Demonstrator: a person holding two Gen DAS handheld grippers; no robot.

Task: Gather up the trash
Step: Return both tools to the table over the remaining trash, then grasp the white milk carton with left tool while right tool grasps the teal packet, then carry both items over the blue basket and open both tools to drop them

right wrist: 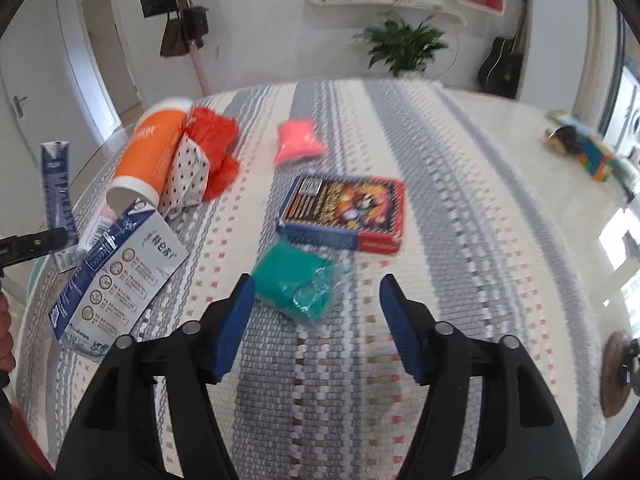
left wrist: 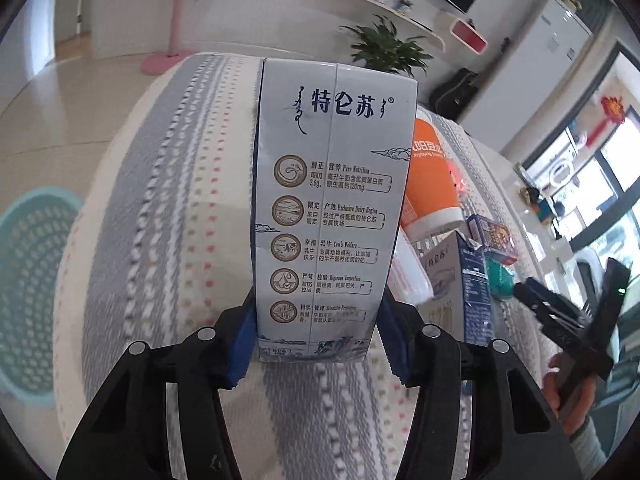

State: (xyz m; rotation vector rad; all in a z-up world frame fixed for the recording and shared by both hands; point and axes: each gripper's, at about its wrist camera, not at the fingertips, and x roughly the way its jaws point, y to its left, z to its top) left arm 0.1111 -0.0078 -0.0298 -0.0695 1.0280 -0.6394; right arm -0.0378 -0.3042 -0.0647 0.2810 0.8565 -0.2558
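My left gripper [left wrist: 316,332] is shut on a white and blue milk carton [left wrist: 332,200] and holds it upright above the striped tablecloth [left wrist: 168,200]. The same carton shows at the far left of the right wrist view [right wrist: 58,184]. My right gripper [right wrist: 318,312] is open and empty, just in front of a crumpled teal wrapper [right wrist: 296,284]. On the cloth lie a second milk carton [right wrist: 120,276], an orange cup on its side [right wrist: 150,156], a polka-dot packet [right wrist: 186,176], red crumpled paper [right wrist: 216,148], a pink packet [right wrist: 298,144] and a colourful box [right wrist: 344,212].
A teal mesh basket [left wrist: 32,284] stands on the floor left of the table. The table's bare glossy part [right wrist: 560,184] carries small toys at the far right. A potted plant [right wrist: 404,46], shelves and a guitar [right wrist: 502,64] stand by the far wall.
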